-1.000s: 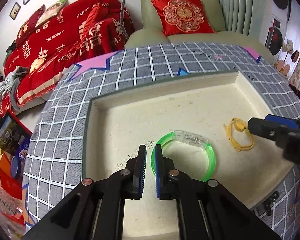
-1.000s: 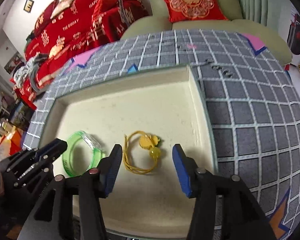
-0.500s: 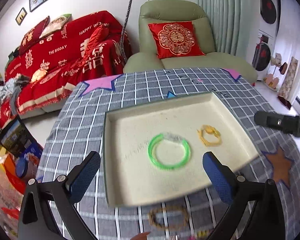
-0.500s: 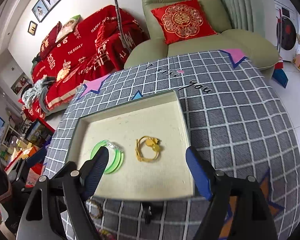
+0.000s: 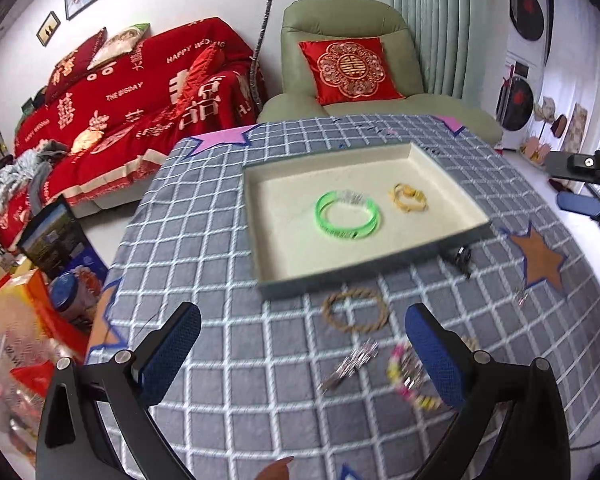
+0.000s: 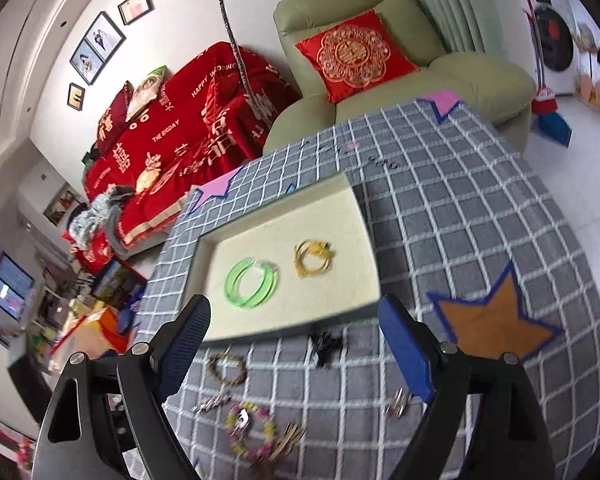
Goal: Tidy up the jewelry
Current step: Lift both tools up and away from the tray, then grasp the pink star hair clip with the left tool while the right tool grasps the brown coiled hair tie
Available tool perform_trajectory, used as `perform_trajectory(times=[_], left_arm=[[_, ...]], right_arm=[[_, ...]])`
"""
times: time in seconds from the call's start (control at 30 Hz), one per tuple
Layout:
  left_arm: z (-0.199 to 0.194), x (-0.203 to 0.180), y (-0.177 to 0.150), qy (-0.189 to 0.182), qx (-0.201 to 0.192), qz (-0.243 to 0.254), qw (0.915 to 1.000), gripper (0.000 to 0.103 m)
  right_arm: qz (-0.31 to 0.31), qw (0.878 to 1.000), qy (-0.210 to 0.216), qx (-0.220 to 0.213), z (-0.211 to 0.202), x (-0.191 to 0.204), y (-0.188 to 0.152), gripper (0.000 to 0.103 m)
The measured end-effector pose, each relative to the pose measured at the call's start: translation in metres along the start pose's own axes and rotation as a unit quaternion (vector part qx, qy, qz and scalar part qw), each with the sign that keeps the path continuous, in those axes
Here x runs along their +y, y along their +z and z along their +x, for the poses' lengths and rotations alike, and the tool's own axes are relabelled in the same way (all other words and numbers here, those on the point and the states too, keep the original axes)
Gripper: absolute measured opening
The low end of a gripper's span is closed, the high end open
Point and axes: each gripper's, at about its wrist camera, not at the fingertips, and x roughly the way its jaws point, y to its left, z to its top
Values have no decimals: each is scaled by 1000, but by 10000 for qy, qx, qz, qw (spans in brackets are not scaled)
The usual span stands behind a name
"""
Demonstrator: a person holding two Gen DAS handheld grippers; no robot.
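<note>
Left wrist view, read left to right. Red-covered sofa (image 5: 140,92) at far left, green armchair (image 5: 348,40) with red cushion (image 5: 350,68) behind the table. Grey checked tablecloth (image 5: 204,216) covers the table. Left gripper (image 5: 302,350) is released, its jaws spread as wide as they go, nothing between the blue pads; it hangs over the near part of the cloth.

Shallow cream-lined tray (image 5: 260,208) sits mid-table. Inside it: green bangle (image 5: 347,215) lying flat at centre, yellow bracelet (image 5: 408,197) just beside it to the right, apart from it. Both clear of the tray walls.

On the cloth in front of the tray: brown rope bracelet (image 5: 355,309) just beside the front wall; silver clip (image 5: 352,364) nearer the camera; pink-and-yellow beaded bracelet (image 5: 410,380) to its right, partly behind the right finger. Small black item (image 5: 462,257) touches or nearly touches the tray's front right corner; blurred, kind not clear. Orange star patch (image 5: 540,258) on the cloth further right. Small silver piece (image 5: 521,297) below it.

Right wrist view: right gripper (image 6: 296,346) empty, jaws opening, nothing between them, over the tray's front edge. Same layout confirmed: bangle left, yellow bracelet right, loose pieces on the cloth below.
</note>
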Motion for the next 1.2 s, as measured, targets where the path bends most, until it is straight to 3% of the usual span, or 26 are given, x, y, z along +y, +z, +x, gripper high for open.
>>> perform_trajectory(times=[0.2,0.43,0.73,1.2], left_arm=[[3,17,-33,31,304,-130,9994,103],[14,14,-62,-141,672,21,9976,103],[36,3,-66,-95,790,336,9963,103],[57,-3,-60,-221,808,593,9947,103]], right_arm=[[-291,9988,-355,187,-7,2,-29,88],[-398,9964,-416,624,-5,-4,-69,88],[-868,9888,-581,1066,5,10,-115,88],[-1380,9779,-524,1479,28,36,-146,88]])
